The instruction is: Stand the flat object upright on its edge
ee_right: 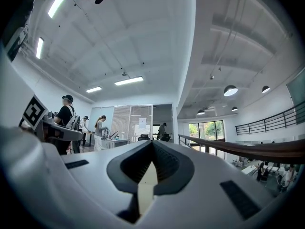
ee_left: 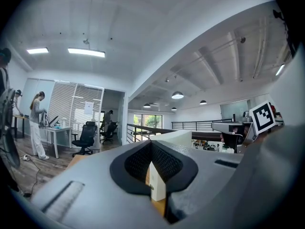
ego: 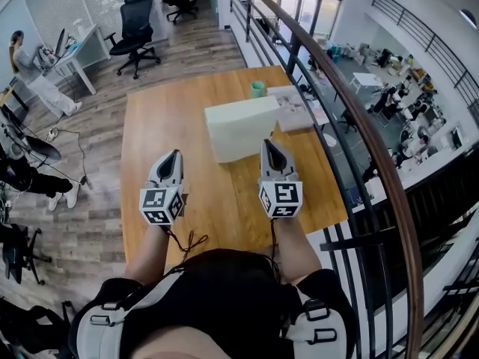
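Note:
The flat white box (ego: 241, 128) appears to stand on a long edge on the wooden table (ego: 161, 129), with its broad face toward me. My left gripper (ego: 177, 154) is shut and empty, a short way left of the box's near corner. My right gripper (ego: 267, 143) is also shut and empty, its tip just in front of the box's lower right corner. In the left gripper view the box (ee_left: 177, 137) rises beyond the closed jaws. In the right gripper view a pale strip of the box (ee_right: 146, 191) shows in the notch below the closed jaws.
A green cup (ego: 257, 88) and a stack of papers (ego: 298, 108) lie behind the box at the table's far right. A dark railing (ego: 352, 118) runs close along the table's right edge. Office chairs (ego: 135, 27) and desks stand beyond the far end.

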Available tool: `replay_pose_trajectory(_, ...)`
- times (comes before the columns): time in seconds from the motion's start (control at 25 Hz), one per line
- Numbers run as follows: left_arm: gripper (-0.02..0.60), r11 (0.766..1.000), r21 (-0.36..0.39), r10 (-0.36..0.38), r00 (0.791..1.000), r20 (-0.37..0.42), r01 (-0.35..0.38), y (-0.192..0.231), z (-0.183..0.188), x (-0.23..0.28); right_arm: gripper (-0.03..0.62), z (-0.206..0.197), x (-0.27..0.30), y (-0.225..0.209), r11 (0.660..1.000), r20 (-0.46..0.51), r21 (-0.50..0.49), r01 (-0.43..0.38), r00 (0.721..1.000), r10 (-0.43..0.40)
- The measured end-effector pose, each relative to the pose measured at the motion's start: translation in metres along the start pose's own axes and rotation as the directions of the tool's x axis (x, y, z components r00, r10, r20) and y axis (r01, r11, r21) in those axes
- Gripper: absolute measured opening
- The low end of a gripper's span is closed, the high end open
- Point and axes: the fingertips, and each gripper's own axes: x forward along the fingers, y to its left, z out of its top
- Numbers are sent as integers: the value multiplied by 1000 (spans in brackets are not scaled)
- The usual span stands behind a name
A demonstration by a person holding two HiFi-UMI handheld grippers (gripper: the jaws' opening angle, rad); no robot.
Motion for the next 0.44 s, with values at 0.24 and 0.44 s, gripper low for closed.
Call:
replay_pose_trajectory(0.24,5,1000,-5,1,1000,0,-1,-2,0,-4,5,0,-2,7,999,11,15,-29,1000,29)
replay_pose_trajectory(0.44,5,1000,-16,-10,1000,1,10,-5,2,-5,5,-3,-1,8,999,1,25,-35,999,35)
